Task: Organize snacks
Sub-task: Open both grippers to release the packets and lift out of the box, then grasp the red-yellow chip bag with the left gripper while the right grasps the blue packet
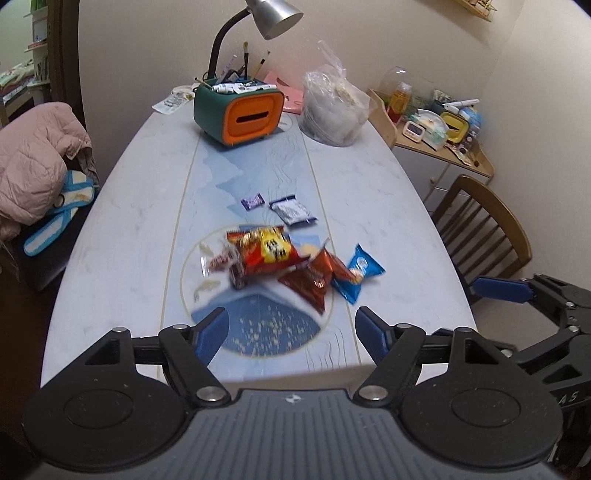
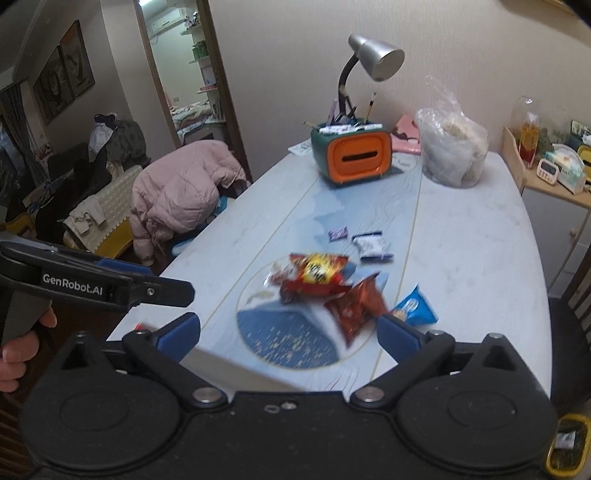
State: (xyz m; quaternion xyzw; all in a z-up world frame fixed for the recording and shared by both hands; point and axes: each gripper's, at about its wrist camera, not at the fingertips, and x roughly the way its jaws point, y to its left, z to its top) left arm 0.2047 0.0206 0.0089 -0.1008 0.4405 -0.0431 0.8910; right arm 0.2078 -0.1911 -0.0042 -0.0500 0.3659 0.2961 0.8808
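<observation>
A heap of snack packets lies in the middle of the pale table [image 1: 129,221]: a red-and-yellow bag [image 1: 266,251] [image 2: 317,275], a brown-red bag [image 1: 314,282] [image 2: 354,310] and a blue packet [image 1: 360,273] [image 2: 415,306]. Farther back are a small purple packet [image 1: 253,202] [image 2: 338,233] and a dark blue and silver packet [image 1: 293,212] [image 2: 371,246]. My left gripper [image 1: 291,325] hangs open above the near table end, with nothing between its pads. My right gripper [image 2: 288,326] is wide open and empty, just short of the heap. Both views are blurred.
At the far end stand a green-and-orange pen box [image 1: 240,110], a desk lamp [image 1: 273,14] and a clear plastic bag [image 1: 332,110]. A pink jacket [image 1: 33,166] drapes a seat on the left. A wooden chair [image 1: 487,229] and cluttered side shelf [image 1: 443,125] are right.
</observation>
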